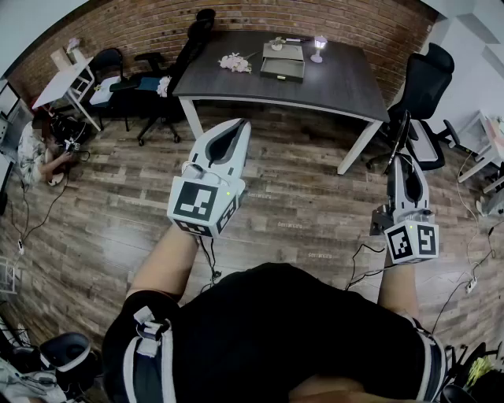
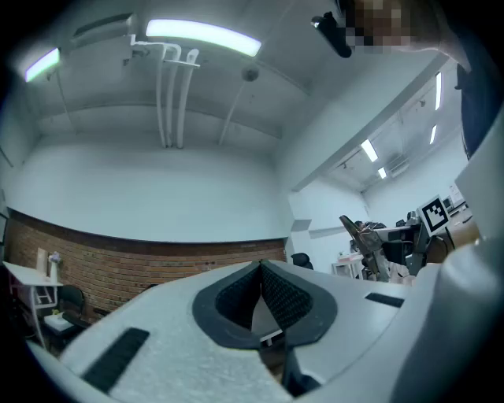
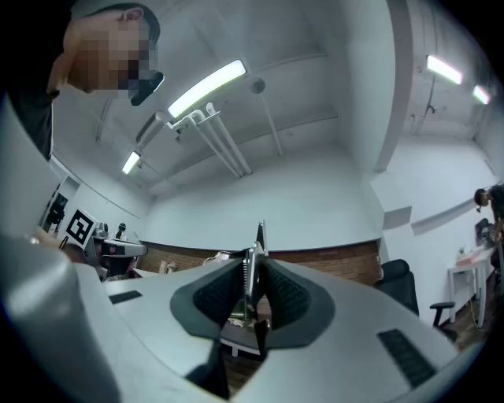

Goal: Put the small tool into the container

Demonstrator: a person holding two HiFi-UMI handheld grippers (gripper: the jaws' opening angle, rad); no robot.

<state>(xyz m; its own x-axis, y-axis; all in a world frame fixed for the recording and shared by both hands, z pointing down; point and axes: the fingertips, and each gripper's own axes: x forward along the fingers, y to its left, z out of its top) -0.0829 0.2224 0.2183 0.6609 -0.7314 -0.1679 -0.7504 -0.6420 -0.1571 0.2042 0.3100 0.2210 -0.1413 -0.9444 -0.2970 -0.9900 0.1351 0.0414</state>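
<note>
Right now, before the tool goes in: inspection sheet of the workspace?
Surface: dark table, mostly bare.
Job's things: thin metal tool in the right gripper; gray container on the table.
Clutter: flowers and small lamp beside the container.
Grippers: left gripper shut, empty; right gripper shut on the tool.
Cables: loose cable on the wood floor.
Surroundings: brick wall, office chair, person low at left.
</note>
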